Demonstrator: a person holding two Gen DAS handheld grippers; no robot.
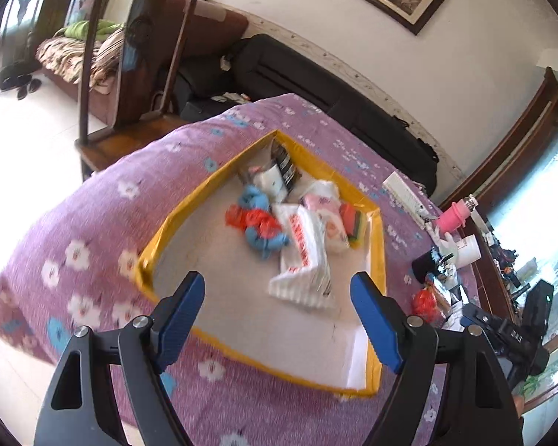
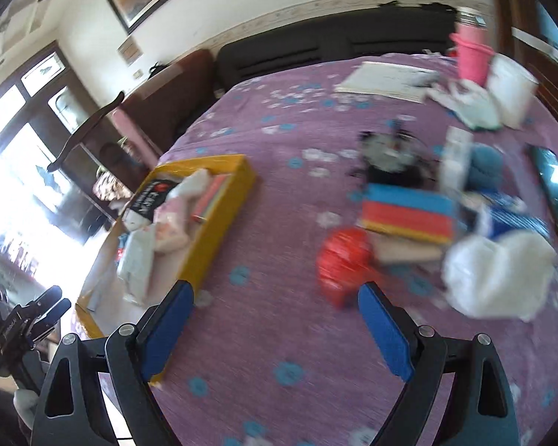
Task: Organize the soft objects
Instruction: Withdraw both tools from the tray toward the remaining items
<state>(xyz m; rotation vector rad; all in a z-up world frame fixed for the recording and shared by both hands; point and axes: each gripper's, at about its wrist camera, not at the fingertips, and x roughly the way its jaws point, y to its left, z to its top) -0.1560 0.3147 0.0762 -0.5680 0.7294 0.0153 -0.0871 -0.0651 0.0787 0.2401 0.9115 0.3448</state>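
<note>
A yellow-rimmed cardboard box [image 1: 175, 219] sits on a purple flowered cloth and holds several soft items: a blue and orange plush [image 1: 258, 223], white tissue packs [image 1: 305, 249], a pink pack [image 1: 327, 208] and a dark pouch [image 1: 284, 163]. My left gripper [image 1: 279, 308] is open and empty above the box's near end. The box also shows in the right wrist view [image 2: 219, 223]. My right gripper [image 2: 275, 319] is open and empty over the cloth, with a red bag [image 2: 340, 260] and a white plastic bag [image 2: 498, 275] just beyond it.
A clutter pile lies on the right of the table: a striped blue-red-yellow sponge [image 2: 409, 212], a blue ball-like item [image 2: 485, 163], a pink cup [image 2: 470, 57], a white cup [image 2: 511, 85], a white flat box [image 2: 387, 78]. A wooden chair [image 1: 130, 74] stands behind the table.
</note>
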